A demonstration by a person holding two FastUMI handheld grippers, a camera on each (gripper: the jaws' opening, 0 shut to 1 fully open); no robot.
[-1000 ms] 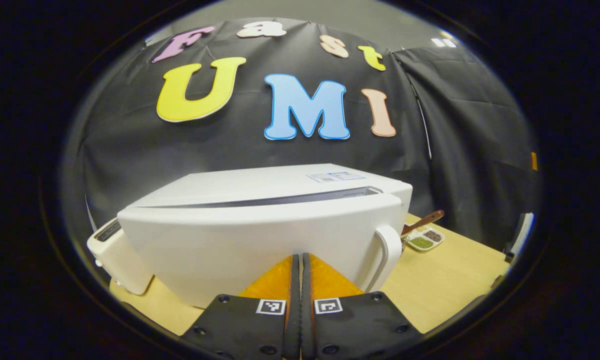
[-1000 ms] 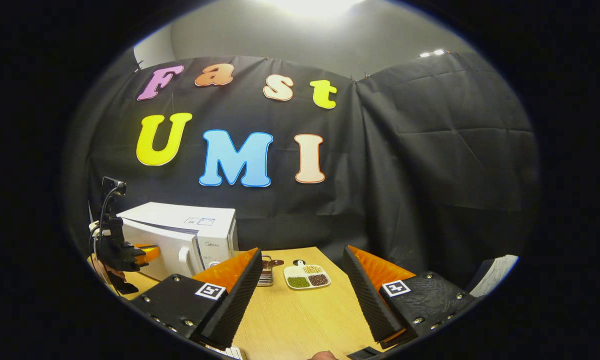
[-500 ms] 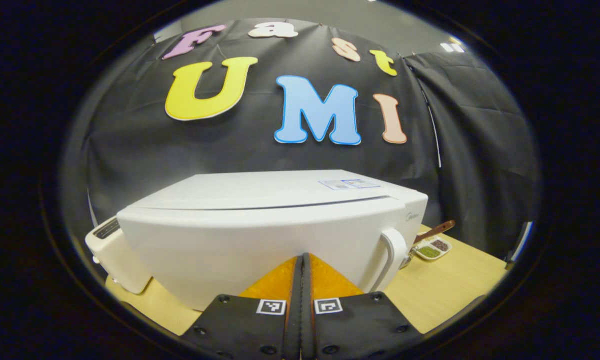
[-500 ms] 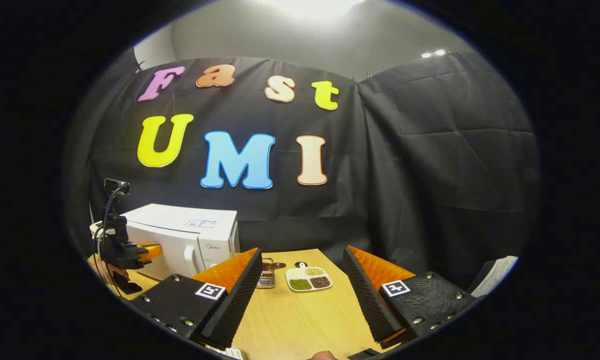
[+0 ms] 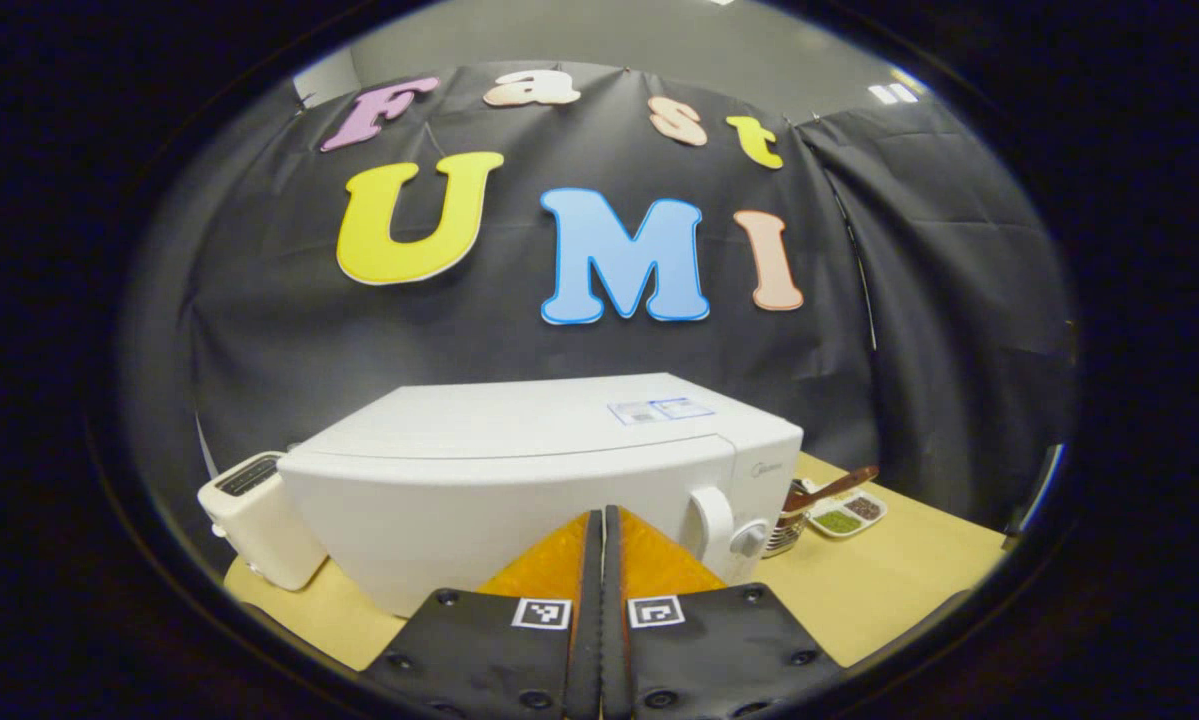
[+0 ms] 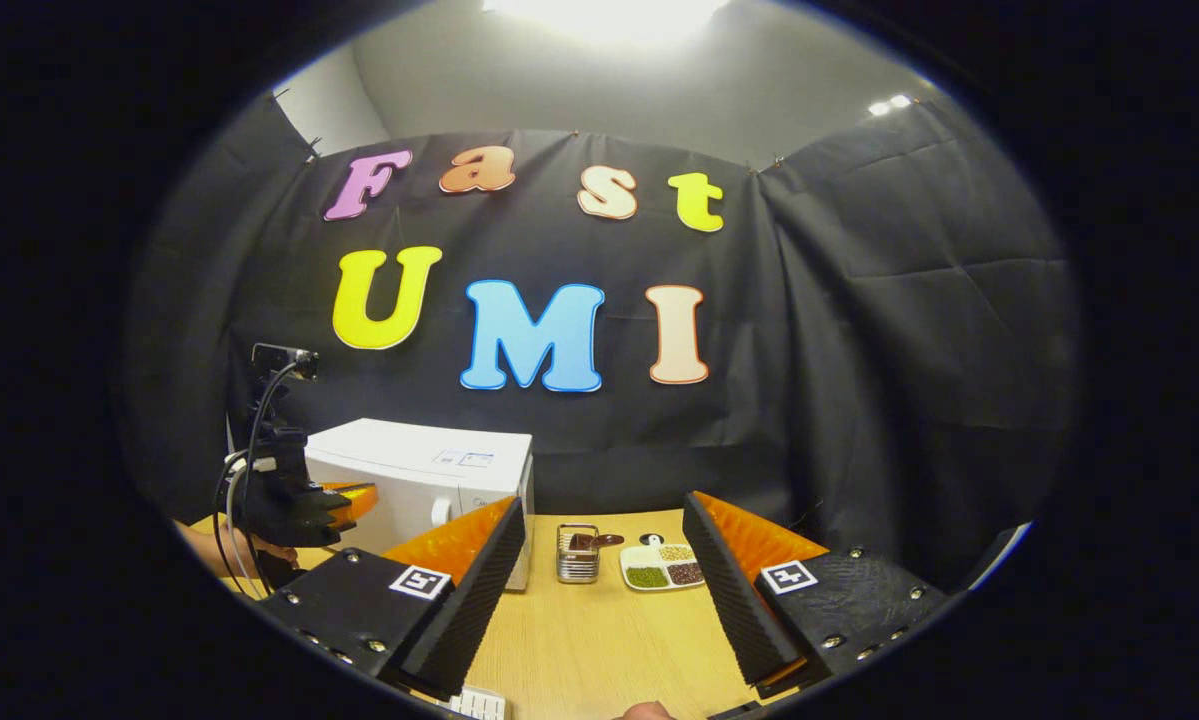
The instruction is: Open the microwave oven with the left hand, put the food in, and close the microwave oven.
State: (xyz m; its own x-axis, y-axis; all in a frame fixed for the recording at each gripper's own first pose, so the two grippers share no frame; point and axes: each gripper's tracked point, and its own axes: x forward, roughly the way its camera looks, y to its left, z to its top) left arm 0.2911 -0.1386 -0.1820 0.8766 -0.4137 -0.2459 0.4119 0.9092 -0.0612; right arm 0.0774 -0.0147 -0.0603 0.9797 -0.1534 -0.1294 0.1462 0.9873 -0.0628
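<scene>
Left gripper (image 5: pixel 601 560) clenched, fingers pressed flat together with nothing between them, pointing at the front of the microwave (image 5: pixel 519 470) and sitting just before its door. In the right gripper view the left gripper (image 6: pixel 344 497) shows at the far left, held by a hand (image 6: pixel 249 552), tips near the door front; whether they touch it cannot be told.

Microwave is white, door closed, standing on the desk (image 5: pixel 889 580) toward its rear left, close to the wall. Door handle (image 5: pixel 711 518) is vertical at the door's right side, a round knob (image 5: pixel 752 537) just right of it on the control panel. Food is hidden; cannot tell if it is inside.

A white toaster (image 5: pixel 257 520) stands just left of the microwave at the desk's left edge. Right of the microwave, a small metal basket (image 5: pixel 785 513) with a brown-handled utensil, and just beyond it a white divided dish (image 5: pixel 847 512) with green and dark fillings, both near the rear of the desk.

Right gripper (image 6: pixel 599 590) released, fingers wide apart and holding nothing, over the front middle of the desk (image 6: pixel 609 650), well apart from the microwave (image 6: pixel 429 480). Basket (image 6: pixel 577 553) and dish (image 6: pixel 664 568) lie between its fingers, farther off. A white keyboard corner (image 6: pixel 479 704) shows at the desk's front edge.
</scene>
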